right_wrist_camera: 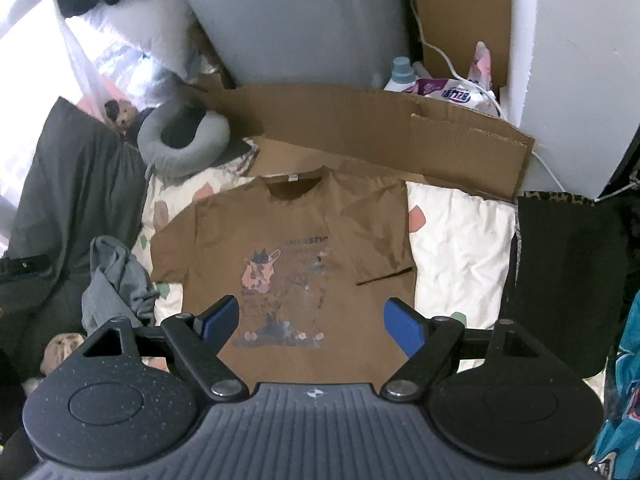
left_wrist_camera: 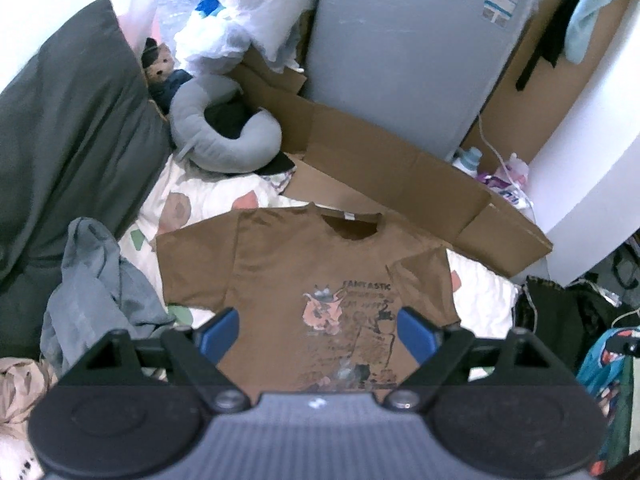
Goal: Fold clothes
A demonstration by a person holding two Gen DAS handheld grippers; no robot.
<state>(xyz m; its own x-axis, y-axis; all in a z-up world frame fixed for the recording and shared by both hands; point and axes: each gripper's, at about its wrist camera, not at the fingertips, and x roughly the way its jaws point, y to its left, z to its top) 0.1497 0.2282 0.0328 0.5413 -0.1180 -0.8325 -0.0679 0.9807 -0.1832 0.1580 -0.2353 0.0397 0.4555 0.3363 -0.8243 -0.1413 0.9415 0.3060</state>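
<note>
Both jaws stand wide apart with nothing between them: my left gripper [left_wrist_camera: 318,330] and my right gripper [right_wrist_camera: 312,320] hang above the brown T-shirt [right_wrist_camera: 288,256], which lies spread face up on the bed [right_wrist_camera: 460,240]. At far left a grey garment [right_wrist_camera: 116,280] sits crumpled beside the left sleeve, crowding that edge. I judge the spreading done and the first fold next: it calls for pinching a sleeve or side hem and carrying it inward. Rightward the bedding is bare, giving room; the cardboard [right_wrist_camera: 400,132] borders the collar.
</note>
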